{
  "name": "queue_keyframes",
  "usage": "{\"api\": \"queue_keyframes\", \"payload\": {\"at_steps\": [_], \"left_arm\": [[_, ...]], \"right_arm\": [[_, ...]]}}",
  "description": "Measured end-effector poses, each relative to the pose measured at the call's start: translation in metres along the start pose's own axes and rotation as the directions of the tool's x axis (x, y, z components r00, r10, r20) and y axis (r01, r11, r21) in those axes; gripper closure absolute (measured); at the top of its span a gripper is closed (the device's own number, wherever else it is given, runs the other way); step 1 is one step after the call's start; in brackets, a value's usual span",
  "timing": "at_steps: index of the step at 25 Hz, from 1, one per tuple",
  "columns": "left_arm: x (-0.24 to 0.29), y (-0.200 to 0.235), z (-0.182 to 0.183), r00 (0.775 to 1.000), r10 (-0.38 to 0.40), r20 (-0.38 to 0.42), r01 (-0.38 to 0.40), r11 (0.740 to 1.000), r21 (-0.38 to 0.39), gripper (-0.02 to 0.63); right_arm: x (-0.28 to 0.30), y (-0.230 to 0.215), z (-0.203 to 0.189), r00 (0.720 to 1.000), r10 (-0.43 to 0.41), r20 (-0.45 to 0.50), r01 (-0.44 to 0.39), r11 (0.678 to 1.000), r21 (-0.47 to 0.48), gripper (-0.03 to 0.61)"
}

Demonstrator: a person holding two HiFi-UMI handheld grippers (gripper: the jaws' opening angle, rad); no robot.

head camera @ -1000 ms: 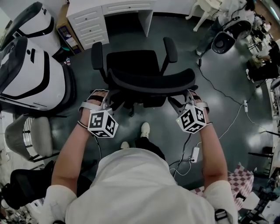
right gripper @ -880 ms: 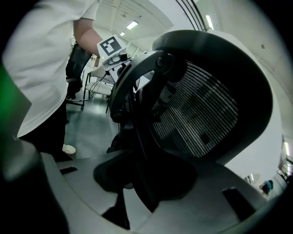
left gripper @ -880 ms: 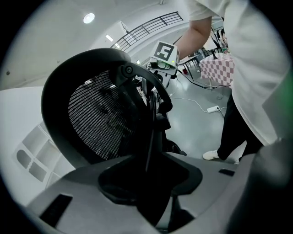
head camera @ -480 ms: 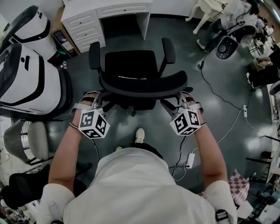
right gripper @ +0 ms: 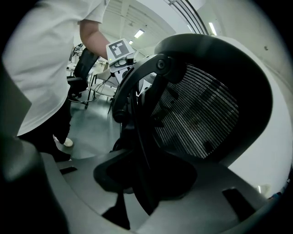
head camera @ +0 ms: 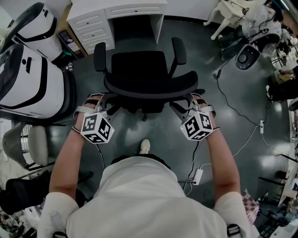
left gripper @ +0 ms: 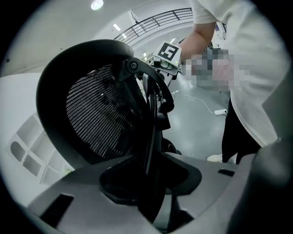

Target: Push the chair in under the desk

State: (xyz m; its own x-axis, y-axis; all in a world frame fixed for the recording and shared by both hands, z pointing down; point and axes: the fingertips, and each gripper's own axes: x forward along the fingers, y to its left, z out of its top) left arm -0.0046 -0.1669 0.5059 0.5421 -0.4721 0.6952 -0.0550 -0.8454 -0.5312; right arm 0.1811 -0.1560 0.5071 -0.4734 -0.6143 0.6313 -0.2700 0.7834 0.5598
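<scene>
Floor (head camera: 242, 116): dark grey, glossy, patches of glare at right.
Chair (head camera: 139, 69): black, standing mid-floor, seat turned toward the desk's opening, close before it.
Desk (head camera: 116, 9): white, drawers at left, standing at the far edge.
Cable (head camera: 233, 104): black, trailing right of the chair.
Adapter (head camera: 197, 175): white, lying near a white cord.
Shoe (head camera: 145, 146): white, planted behind the chair.

White power adapter (head camera: 197, 176) — grey floor (head camera: 200, 46)

chair (head camera: 139, 65) facing desk (head camera: 116, 5) gap
sits just before the kneehole, drawers (head camera: 91, 28) left of it; left gripper (head camera: 103, 101) and right gripper (head camera: 187, 101) at the backrest (head camera: 149, 86) ends, person (head camera: 149, 200) behind.
</scene>
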Motion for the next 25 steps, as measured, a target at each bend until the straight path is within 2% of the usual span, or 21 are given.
{"api": "queue_keyframes", "payload": {"at_steps": [10,25], "left_arm": [[0.024,0.030,0.004,1.000,0.011,-0.014,-0.011,1.000,-0.022,0.466],[0.055,0.090,-0.018,1.000,0.006,-0.011,-0.006,1.000,-0.016,0.468]], "right_arm": [[0.016,-0.036,-0.016,1.000,0.011,0.023,-0.011,1.000,-0.011,0.428],[0.064,-0.090,-0.019,1.000,0.029,0.012,-0.029,1.000,0.004,0.429]]}}
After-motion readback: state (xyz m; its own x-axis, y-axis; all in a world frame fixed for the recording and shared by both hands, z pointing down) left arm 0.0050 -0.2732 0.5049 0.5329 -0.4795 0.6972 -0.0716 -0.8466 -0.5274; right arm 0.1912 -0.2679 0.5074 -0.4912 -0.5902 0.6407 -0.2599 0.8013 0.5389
